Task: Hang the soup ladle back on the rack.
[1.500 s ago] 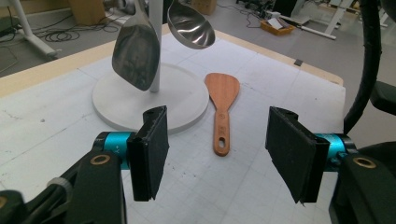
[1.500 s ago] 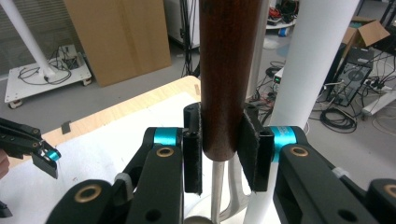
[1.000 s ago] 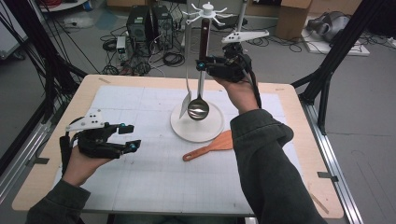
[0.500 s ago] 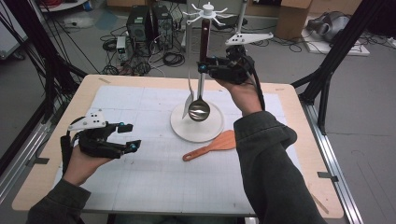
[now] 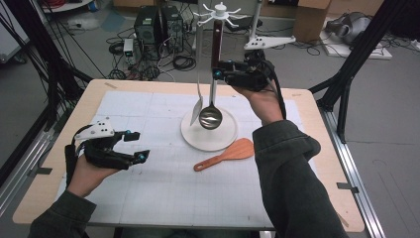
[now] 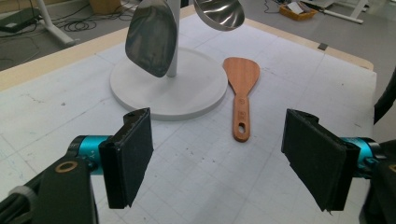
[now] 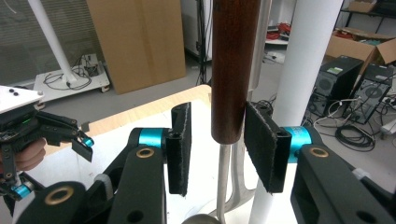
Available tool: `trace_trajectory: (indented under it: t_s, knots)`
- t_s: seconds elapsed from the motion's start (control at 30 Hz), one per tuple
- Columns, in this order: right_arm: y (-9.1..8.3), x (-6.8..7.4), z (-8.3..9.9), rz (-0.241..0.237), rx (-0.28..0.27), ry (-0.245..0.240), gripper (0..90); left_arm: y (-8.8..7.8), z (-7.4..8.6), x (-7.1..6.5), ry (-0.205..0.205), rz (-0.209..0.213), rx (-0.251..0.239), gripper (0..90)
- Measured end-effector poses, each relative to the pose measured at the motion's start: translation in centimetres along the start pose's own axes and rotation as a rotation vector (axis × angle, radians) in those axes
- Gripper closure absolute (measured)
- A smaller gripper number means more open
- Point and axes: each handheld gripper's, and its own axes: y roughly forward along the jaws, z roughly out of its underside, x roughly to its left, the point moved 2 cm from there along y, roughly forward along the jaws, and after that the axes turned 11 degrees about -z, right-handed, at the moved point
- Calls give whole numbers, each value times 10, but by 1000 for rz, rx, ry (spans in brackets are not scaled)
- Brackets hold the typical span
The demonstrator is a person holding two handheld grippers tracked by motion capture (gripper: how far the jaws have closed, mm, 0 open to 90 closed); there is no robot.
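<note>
Ladle (image 5: 210, 116) hangs on the white rack (image 5: 218, 11) at the far desk (image 5: 317, 163); right gripper (image 7: 218, 147) jaws, just opening, stand apart around its wooden handle (image 7: 232, 65). One pad (image 7: 259, 144) touches, so pulling away may unhook it. Left gripper (image 6: 219, 156) is open, empty.

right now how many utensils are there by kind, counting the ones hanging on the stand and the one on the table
ladle: 1, hanging on the stand, wooden handle between the right gripper jaws
metal spatula: 1, hanging on the stand
wooden spatula: 1, lying on the table
total: 3
</note>
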Motion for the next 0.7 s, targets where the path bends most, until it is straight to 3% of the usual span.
trace_trajectory:
  t_s: [0.4,0.7]
  knots:
    - [-10,0,0,-18,-1,-4,624,1,2,2,-1,-23,10,212]
    - [-19,-2,0,-56,-5,-7,784,0,2,2,10,-31,13,198]
